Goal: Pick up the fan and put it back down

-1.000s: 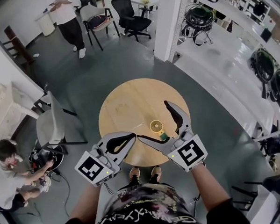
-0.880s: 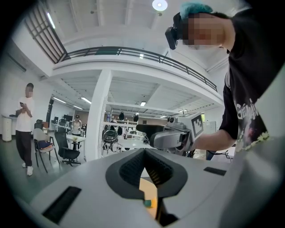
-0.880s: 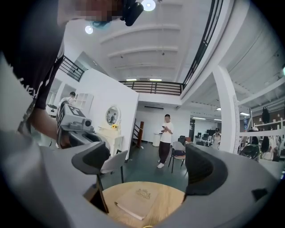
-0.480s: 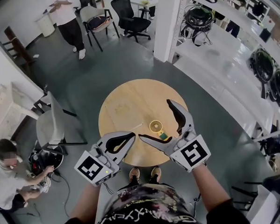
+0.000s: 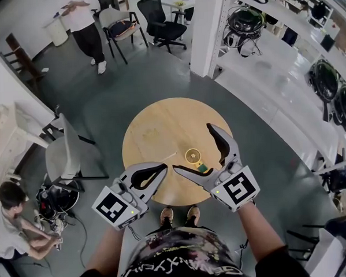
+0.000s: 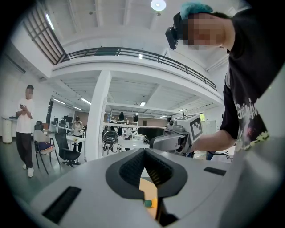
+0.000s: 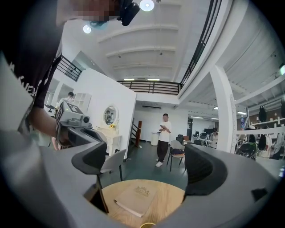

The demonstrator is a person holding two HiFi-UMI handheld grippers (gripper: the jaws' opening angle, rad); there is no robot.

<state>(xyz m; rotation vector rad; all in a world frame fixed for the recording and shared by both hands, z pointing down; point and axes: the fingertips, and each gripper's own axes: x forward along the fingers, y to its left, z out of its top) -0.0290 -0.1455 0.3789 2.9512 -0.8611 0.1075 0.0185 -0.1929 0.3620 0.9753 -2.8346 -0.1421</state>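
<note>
A small fan point(image 5: 192, 156) with a yellow round head and a green base lies on the round wooden table point(image 5: 155, 127), near its front edge. My right gripper point(image 5: 192, 148) is open wide, one finger on each side of the fan and not touching it. The right gripper view shows only the fan's yellow rim point(image 7: 147, 225) at the bottom, between the spread jaws of the right gripper point(image 7: 149, 165). My left gripper point(image 5: 162, 167) is shut on nothing, left of the fan at the table's front edge. In its own view the left gripper point(image 6: 144, 151) has its tips together, with a green bit of the fan point(image 6: 147, 203) behind.
A tan notebook point(image 7: 133, 198) lies on the table beyond the fan. A grey chair point(image 5: 62, 155) stands left of the table, and a person point(image 5: 12, 224) crouches on the floor beyond it. A white pillar point(image 5: 209, 29) and shelves point(image 5: 284, 48) are at the right, and a person point(image 5: 86, 26) stands at the back.
My right gripper has shifted slightly to the right, still open around the fan. The fan and left gripper have not moved. The crouching person at lower left has shifted.
</note>
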